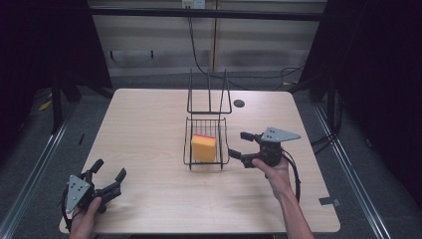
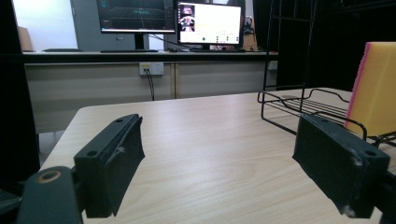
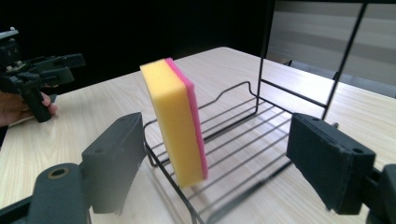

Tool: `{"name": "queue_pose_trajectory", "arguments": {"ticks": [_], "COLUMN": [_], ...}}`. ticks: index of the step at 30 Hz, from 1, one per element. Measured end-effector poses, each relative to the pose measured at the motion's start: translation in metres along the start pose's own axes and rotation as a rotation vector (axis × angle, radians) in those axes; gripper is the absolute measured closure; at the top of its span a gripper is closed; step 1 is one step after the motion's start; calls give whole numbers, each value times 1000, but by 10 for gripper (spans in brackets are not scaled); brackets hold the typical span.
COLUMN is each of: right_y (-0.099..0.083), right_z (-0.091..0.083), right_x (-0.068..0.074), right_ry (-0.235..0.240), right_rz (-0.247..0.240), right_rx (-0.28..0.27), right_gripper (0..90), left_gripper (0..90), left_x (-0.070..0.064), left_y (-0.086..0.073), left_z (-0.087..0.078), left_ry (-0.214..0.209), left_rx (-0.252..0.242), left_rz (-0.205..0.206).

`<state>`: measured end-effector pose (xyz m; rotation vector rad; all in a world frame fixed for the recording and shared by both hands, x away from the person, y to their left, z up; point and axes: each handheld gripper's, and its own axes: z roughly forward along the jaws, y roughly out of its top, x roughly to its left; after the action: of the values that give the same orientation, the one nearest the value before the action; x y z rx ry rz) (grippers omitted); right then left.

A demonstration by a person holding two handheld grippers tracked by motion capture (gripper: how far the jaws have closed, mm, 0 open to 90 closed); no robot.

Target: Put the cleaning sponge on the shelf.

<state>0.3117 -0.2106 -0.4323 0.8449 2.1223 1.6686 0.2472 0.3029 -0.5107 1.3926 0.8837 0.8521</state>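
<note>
1. Your left tongs (image 1: pixel 107 180) sit nearest the camera in the high view, at the near left corner of the bench (image 1: pixel 149 124), held in your left hand (image 1: pixel 85 215). Their jaws are spread wide with nothing between them.
2. From the left gripper view, those tongs (image 2: pixel 217 154) look across bare wood toward the wire rack (image 2: pixel 303 105), which lies well apart from them, ahead and to the right.
3. Your right tongs (image 1: pixel 240 145) are held in your right hand (image 1: pixel 274 174) just beside the rack's right side in the high view. Their jaws are also parted and grip nothing.
4. In the right gripper view, the right tongs (image 3: pixel 210 161) frame the sponge (image 3: pixel 175 121): one jaw shows to its left, the other well to its right, and neither touches it.
5. That sponge (image 1: pixel 204 148) is yellow with a pink layer on one face. It stands on edge inside the wire rack (image 1: pixel 206 127), near the rack's front end, tilted a little.
6. Its lower edge rests on the rack's wire floor; in the right gripper view the pink face turns toward the rack's tall back frame.
7. At the middle of the bench, the rack stands with its upright back frame on the far side from you.
8. Beyond the rack, to its right, a small dark round spot (image 1: pixel 239 103) shows on the bench top.
</note>
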Motion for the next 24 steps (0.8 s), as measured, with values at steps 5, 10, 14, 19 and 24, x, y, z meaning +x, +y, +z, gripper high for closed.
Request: {"name": "queue_pose_trajectory", "arguments": {"ticks": [5,10,14,19,24], "right_y": [-9,-20,-29,-38,-47], "right_z": [-12,-23,-33,-45,-59], "right_x": [1,6,9,13,18], "right_ry": [-20,-62,-77,-100,-126], "right_rz": [12,13,22,32,40], "right_rx": [-9,-25,-33,-40,-56], "right_gripper": [200,204,199,186,156], "left_gripper": [156,156,156,156,156], "left_x": [0,0,0,0,0], "left_y": [0,0,0,0,0], "left_z": [0,0,0,0,0], "left_ry": [0,0,0,-3,0], "left_rx": [1,0,0,0,0], "left_rz": [0,0,0,1,0]}}
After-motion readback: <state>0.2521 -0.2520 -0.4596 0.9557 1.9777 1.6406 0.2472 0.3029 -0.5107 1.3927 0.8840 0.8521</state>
